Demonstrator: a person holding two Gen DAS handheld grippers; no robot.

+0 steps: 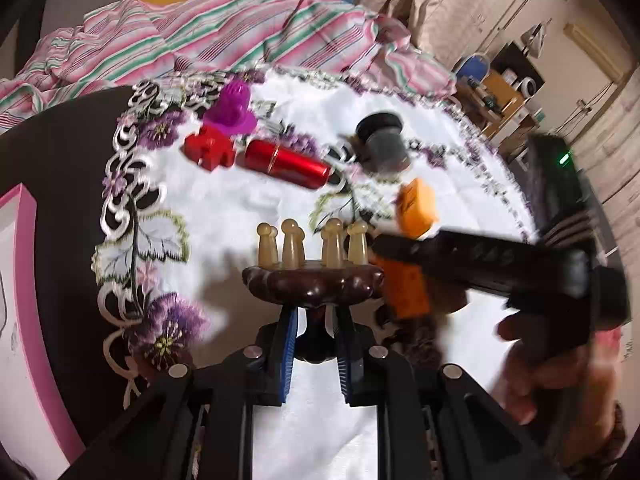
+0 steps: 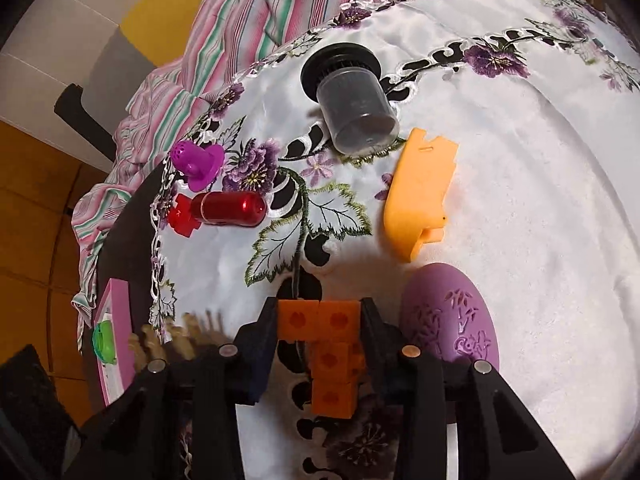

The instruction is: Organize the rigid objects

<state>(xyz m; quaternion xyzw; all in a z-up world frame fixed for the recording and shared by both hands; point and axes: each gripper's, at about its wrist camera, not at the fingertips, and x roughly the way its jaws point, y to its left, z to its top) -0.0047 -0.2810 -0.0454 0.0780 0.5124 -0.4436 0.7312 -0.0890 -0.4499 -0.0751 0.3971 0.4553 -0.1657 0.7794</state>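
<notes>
My left gripper (image 1: 314, 344) pinches the peg massager (image 1: 312, 280), my right gripper (image 2: 320, 320) clamps the orange block piece (image 2: 328, 344); I judge both should stay level and apart when lowered

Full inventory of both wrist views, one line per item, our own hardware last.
Dark wooden stand with beige pegs: 1, brown, in the left fingers.
Orange cube-block piece: 1, orange, in the right fingers.
Orange flat plastic casing: 1, orange, mid cloth.
Purple embossed oval case: 1, purple, beside the right gripper.
Grey translucent jar with black lid: 1, lying on its side, far cloth.
Red metal cylinder: 1, red, left cloth.
Red plastic block: 1, touching the cylinder.
Magenta perforated plastic cap: 1, behind the red block.
White embroidered tablecloth: 1.
Striped fabric: 1, pink-green, behind.
Left gripper: shut.
Right gripper: shut.
</notes>
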